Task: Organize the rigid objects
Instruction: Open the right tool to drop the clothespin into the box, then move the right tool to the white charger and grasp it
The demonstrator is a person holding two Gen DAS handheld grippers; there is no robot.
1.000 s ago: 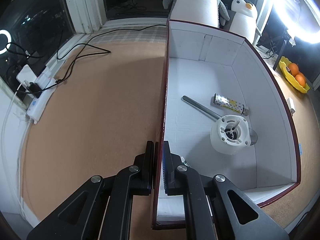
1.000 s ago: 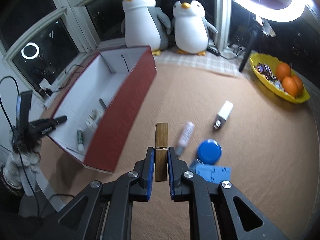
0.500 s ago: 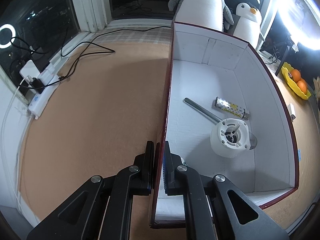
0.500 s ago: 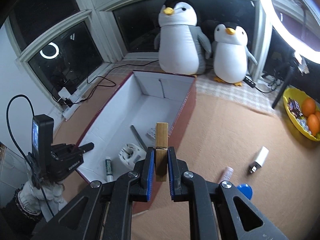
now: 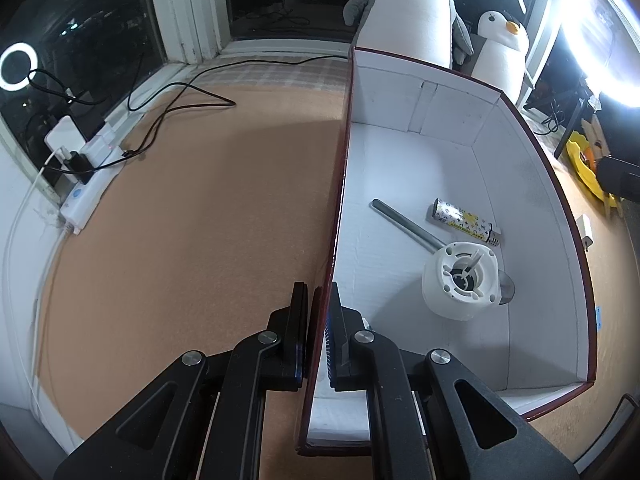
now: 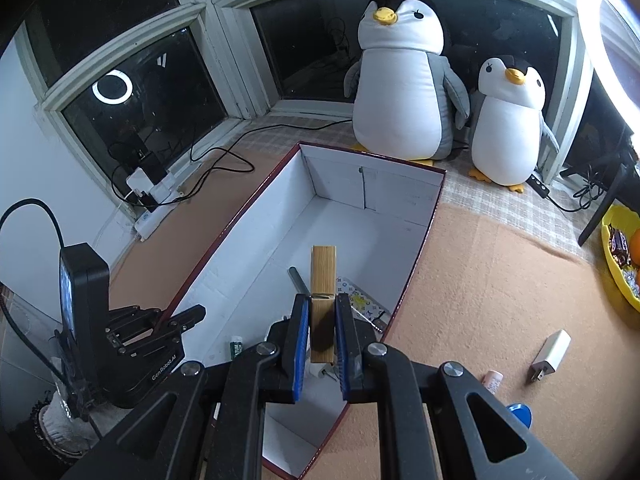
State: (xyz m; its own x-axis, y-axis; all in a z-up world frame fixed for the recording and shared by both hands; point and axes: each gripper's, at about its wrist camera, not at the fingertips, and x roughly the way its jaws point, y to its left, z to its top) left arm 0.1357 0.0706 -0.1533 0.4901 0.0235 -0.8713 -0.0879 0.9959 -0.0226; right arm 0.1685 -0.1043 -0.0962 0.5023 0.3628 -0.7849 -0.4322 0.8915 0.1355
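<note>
A maroon box with a white inside [image 5: 560, 200] [image 6: 372, 184] stands on the tan carpet. My left gripper [image 5: 320, 332] [image 6: 176, 316] is shut on the box's left wall near its front corner. My right gripper [image 6: 322, 340] is shut on a wooden clothespin [image 6: 323, 280], upright between the pads, held above the box's near end. Inside the box lie a white round plastic part [image 5: 462, 280], a metal rod [image 5: 404, 222] [image 6: 298, 278], a patterned lighter [image 5: 464, 222] [image 6: 360, 300] and a small green tube [image 6: 236, 348].
On the carpet right of the box lie a white charger [image 6: 552, 354], a pink tube [image 6: 492, 380] and a blue lid [image 6: 520, 414]. A yellow fruit bowl [image 6: 620, 264] sits far right. Two plush penguins [image 6: 400, 80] stand behind the box. A power strip [image 5: 86, 196] with cables lies left.
My right gripper has carried the clothespin leftward from over the carpet to above the box. The left gripper has kept its hold on the box wall.
</note>
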